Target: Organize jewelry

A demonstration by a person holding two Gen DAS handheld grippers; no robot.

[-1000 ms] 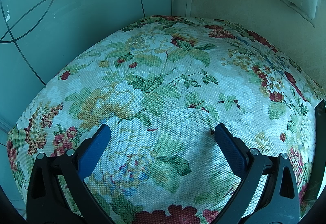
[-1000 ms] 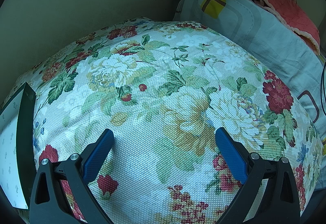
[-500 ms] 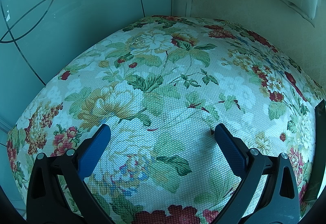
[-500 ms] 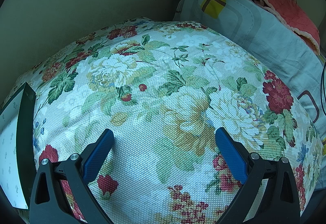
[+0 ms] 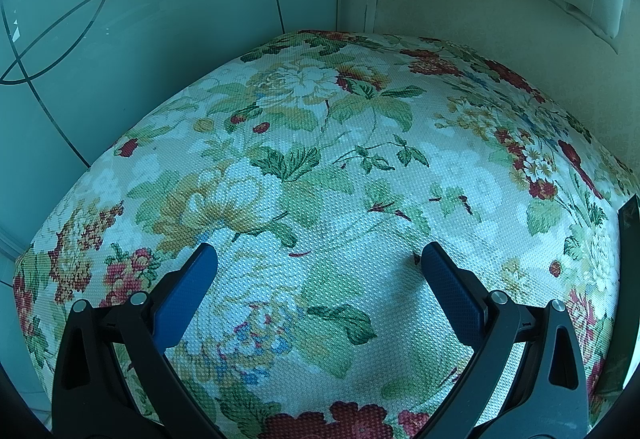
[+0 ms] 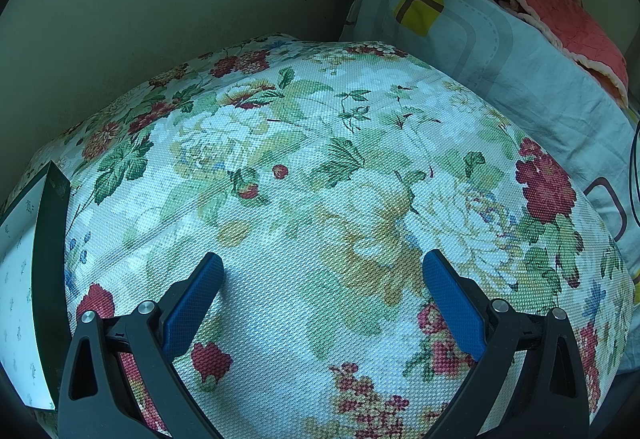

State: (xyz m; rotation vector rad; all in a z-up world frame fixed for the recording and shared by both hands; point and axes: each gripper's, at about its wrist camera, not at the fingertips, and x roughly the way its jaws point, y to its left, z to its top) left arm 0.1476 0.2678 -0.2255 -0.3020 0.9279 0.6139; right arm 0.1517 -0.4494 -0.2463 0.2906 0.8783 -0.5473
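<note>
Floral cloth (image 5: pixel 320 167) fills both views, with no jewelry showing on it. Left gripper (image 5: pixel 318 259) and right gripper (image 6: pixel 322 265) hover over it, jaws spread wide and empty. A dark-edged white box (image 6: pixel 52 239) sits at the right view's far left, well apart from the right gripper.

Floral woven cloth (image 5: pixel 320 199) covers the surface — pale tiled floor (image 5: pixel 120 19) to one side, plain wall (image 6: pixel 140 19) and patterned pillow (image 6: pixel 500 51) behind.
</note>
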